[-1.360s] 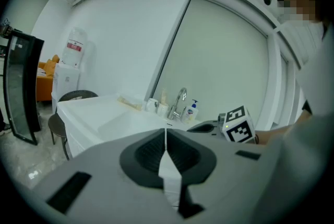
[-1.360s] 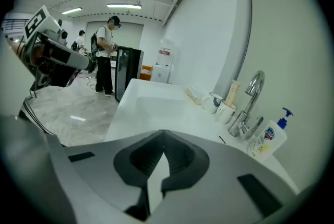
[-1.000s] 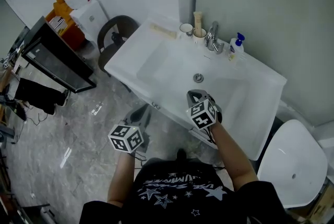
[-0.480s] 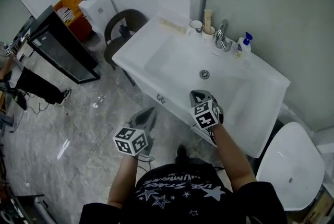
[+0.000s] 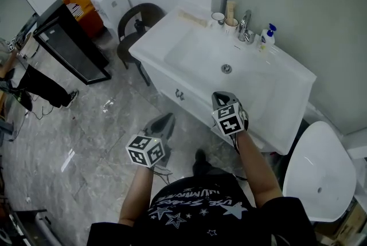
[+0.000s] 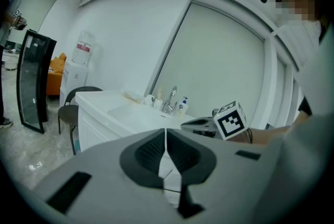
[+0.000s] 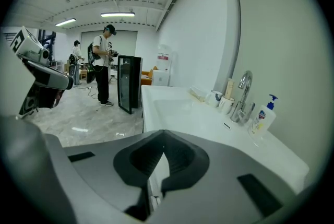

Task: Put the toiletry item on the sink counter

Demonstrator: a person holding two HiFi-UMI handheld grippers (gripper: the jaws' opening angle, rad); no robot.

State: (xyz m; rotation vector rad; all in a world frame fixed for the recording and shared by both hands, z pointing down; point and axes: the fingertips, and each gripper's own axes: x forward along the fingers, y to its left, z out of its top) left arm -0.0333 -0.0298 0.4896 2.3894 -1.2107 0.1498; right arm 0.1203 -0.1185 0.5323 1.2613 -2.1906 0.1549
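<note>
Head cam looks steeply down, both gripper views fwd, low; all share sink counter [image 5: 287,81].

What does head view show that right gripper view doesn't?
Head view only: the toilet and the person's black shirt. Right gripper view only: people standing in the far room, ceiling lights, and that the right tongs are shut with nothing between them. Both: sink counter, faucet, pump bottle, black cabinet.
</note>
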